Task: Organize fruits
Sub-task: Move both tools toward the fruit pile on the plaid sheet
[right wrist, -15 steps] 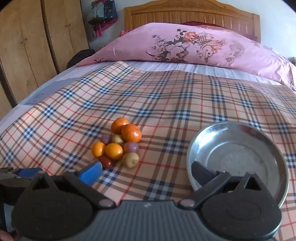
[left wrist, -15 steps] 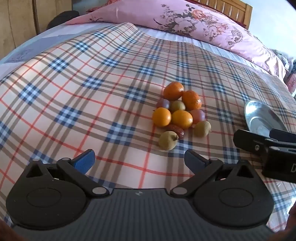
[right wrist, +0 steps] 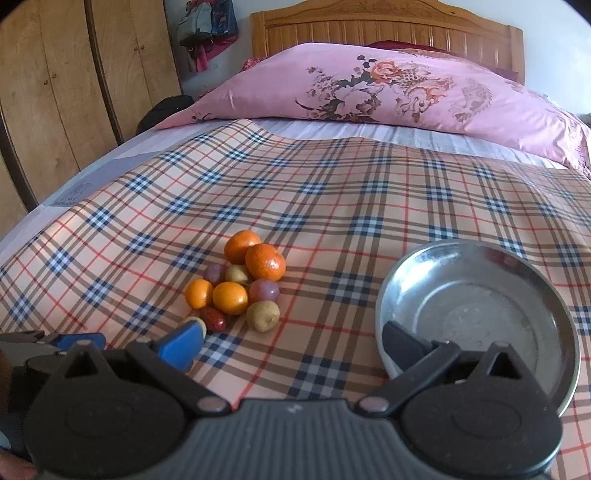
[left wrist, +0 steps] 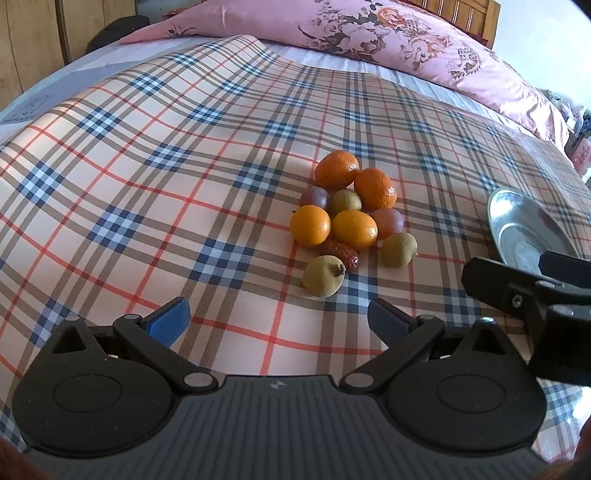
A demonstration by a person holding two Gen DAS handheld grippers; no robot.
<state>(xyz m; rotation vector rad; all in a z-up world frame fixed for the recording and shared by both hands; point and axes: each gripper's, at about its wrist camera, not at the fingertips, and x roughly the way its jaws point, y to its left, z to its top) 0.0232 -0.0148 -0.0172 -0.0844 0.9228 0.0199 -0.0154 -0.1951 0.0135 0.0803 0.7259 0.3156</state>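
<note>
A small pile of fruits (left wrist: pixel 347 221) lies on the plaid cloth: several oranges, greenish-brown round fruits, two purple ones and a red date. It also shows in the right wrist view (right wrist: pixel 240 288). An empty metal bowl (right wrist: pixel 406 280) stands to the right of the pile, seen at the edge of the left wrist view (left wrist: pixel 496 221). My left gripper (left wrist: pixel 277 319) is open and empty, just short of the nearest greenish fruit (left wrist: pixel 323 275). My right gripper (right wrist: pixel 291 343) is open and empty, its right finger over the bowl's near rim.
The plaid cloth (left wrist: pixel 147 206) covers a bed. A pink floral pillow (right wrist: pixel 388 88) and a wooden headboard (right wrist: pixel 388 26) lie behind. Wooden wardrobe doors (right wrist: pixel 55 92) stand at the left. The right gripper's body (left wrist: pixel 532 295) shows at the right of the left wrist view.
Both grippers have crept slightly forward toward the fruits and bowl. Both stay open. The fruits and bowl have not moved.
</note>
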